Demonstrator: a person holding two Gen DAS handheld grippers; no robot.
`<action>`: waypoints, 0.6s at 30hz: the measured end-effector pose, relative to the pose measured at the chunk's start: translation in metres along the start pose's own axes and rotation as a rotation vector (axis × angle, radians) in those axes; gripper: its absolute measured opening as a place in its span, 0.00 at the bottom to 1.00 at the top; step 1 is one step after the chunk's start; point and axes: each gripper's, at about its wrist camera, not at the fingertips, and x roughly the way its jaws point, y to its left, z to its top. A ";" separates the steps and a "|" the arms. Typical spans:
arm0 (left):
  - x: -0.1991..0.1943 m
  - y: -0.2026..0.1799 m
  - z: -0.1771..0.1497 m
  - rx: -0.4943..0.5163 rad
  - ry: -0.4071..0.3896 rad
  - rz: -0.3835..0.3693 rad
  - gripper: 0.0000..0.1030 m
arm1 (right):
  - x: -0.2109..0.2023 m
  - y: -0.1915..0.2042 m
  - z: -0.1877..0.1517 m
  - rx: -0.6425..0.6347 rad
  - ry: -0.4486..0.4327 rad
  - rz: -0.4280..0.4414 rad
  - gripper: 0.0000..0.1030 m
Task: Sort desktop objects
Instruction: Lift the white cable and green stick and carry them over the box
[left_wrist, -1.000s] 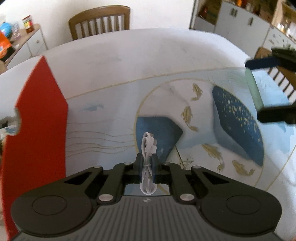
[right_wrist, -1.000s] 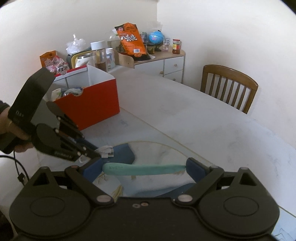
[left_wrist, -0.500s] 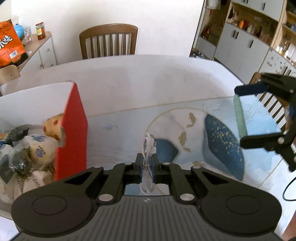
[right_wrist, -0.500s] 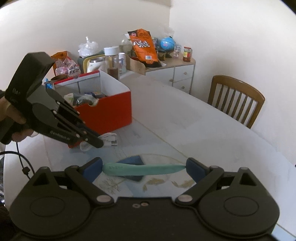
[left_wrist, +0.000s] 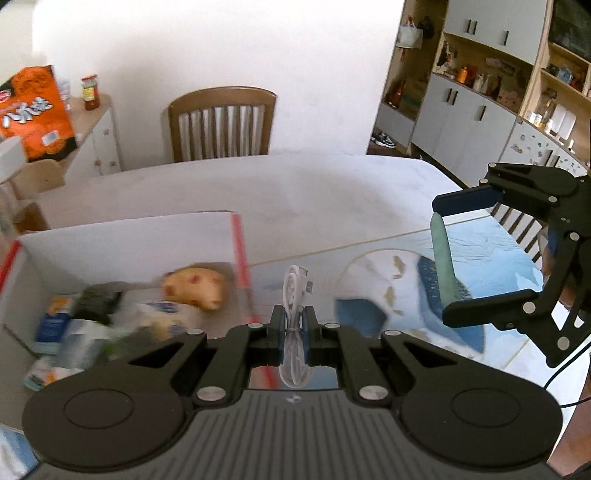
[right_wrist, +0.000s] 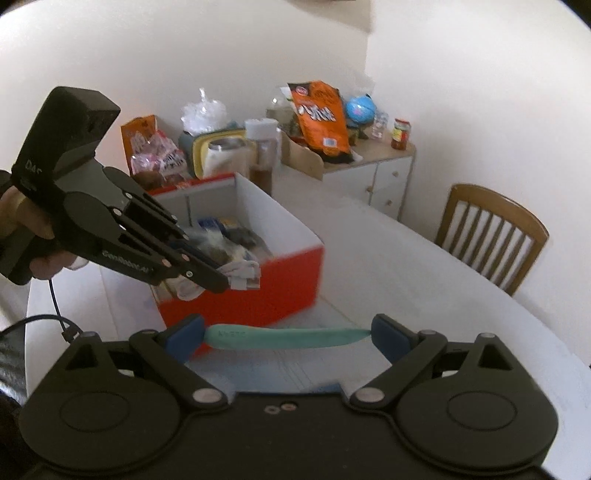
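My left gripper (left_wrist: 294, 325) is shut on a coiled white USB cable (left_wrist: 294, 291), held in the air just right of the red box's near wall (left_wrist: 242, 254). The red box (right_wrist: 280, 291), white inside, holds several packets and a yellow-orange soft toy (left_wrist: 195, 290). In the right wrist view the left gripper (right_wrist: 218, 282) hangs over the box's near corner. My right gripper (right_wrist: 287, 334) is shut on the two ends of a long teal case (right_wrist: 284, 336), held crosswise above the table; the left wrist view shows this teal case (left_wrist: 443, 266) at the right.
A painted blue and white mat (left_wrist: 391, 291) with gold fish covers the table beside the box. A wooden chair (left_wrist: 221, 123) stands at the far side. A low cabinet (right_wrist: 373, 173) carries snack bags, jars and a globe. Cupboards (left_wrist: 480, 110) line the right.
Both grippers have risen and moved toward the red box. The box's inside came into the left wrist view, and the left gripper with the cable now hangs at its near corner.
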 end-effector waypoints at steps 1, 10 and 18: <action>-0.003 0.008 0.000 -0.001 0.000 0.006 0.08 | 0.004 0.005 0.005 -0.002 -0.004 0.002 0.94; -0.027 0.075 0.001 -0.003 -0.014 0.067 0.08 | 0.051 0.047 0.050 -0.042 -0.015 0.047 0.94; -0.026 0.128 0.001 -0.015 0.000 0.131 0.08 | 0.096 0.064 0.070 -0.056 0.023 0.078 0.94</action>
